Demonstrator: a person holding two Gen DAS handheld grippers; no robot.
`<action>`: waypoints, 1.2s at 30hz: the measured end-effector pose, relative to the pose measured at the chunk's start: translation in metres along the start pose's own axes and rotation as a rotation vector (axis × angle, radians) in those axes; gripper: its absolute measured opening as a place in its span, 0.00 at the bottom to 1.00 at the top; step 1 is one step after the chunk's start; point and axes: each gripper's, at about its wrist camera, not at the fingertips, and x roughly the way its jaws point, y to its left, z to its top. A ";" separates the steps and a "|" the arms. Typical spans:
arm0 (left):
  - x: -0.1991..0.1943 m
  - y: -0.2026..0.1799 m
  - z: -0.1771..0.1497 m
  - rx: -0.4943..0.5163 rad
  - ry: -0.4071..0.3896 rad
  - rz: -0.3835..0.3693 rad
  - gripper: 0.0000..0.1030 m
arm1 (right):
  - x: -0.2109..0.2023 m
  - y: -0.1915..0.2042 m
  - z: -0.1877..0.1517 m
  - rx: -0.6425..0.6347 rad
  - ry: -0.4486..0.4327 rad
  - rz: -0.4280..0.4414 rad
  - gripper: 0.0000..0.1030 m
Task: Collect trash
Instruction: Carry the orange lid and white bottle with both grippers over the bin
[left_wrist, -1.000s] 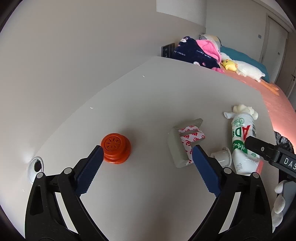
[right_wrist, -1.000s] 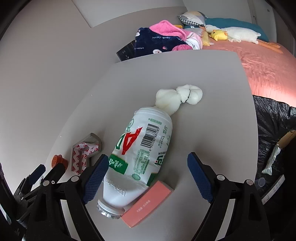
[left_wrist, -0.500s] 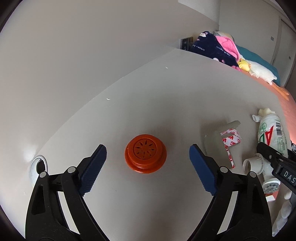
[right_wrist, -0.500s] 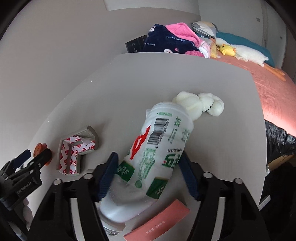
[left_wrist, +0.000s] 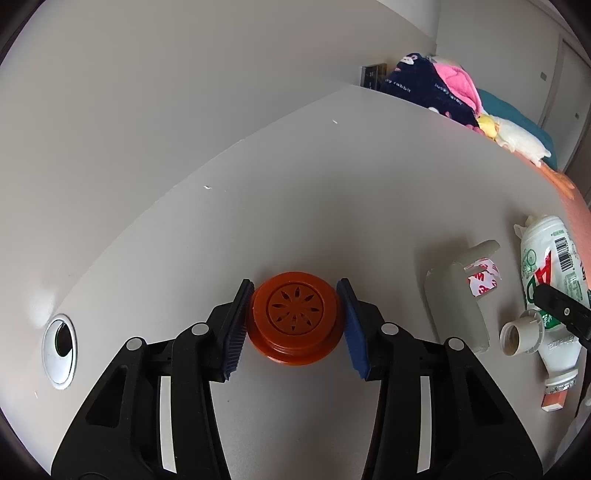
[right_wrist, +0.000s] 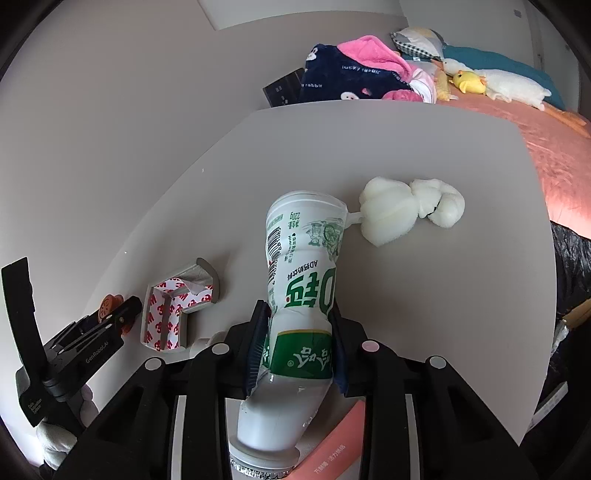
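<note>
the left gripper (left_wrist: 295, 325) has its blue-padded fingers (left_wrist: 236, 325) pressed against both sides of an orange round vented cap (left_wrist: 294, 325) that sits flat on the grey desk (left_wrist: 332, 184), so it is grasping the cap. a round cable grommet (left_wrist: 59, 345) is set into the desk off to the left. to the right of the cap lies a grey l-shaped bracket with red-and-white adhesive tape (left_wrist: 465, 291), then a small white socket-like fitting (left_wrist: 522, 338), just beside the milk bottle.

the right gripper (right_wrist: 297, 343) is clenched on a white and green plastic milk bottle (right_wrist: 303, 295), its fingers (right_wrist: 258, 343) squeezing the lower body so the plastic is creased. the bottle's neck end points back toward the camera and its base points away across the desk. a pink flat box (right_wrist: 332, 450) lies under the neck end. a lump of white crumpled foam wrap (right_wrist: 406, 212) sits just beyond the bottle's base, joined to it by a thin white strand. the taped bracket lies left of the bottle, with the left gripper and the orange cap further left.

beyond the desk's far edge is a bed with a pink cover (right_wrist: 546, 133), piled clothes (right_wrist: 362, 74) and plush toys (right_wrist: 491, 83). a black bag (right_wrist: 570, 280) hangs by the desk's right edge.
</note>
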 end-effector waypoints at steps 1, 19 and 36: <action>0.000 0.000 0.000 0.002 0.000 0.002 0.44 | 0.001 -0.001 0.000 0.004 0.002 0.008 0.32; -0.040 -0.013 0.005 -0.010 -0.062 -0.060 0.44 | -0.043 -0.010 0.006 0.049 -0.059 0.073 0.32; -0.076 -0.077 -0.009 0.074 -0.092 -0.164 0.44 | -0.100 -0.041 -0.005 0.046 -0.143 0.051 0.32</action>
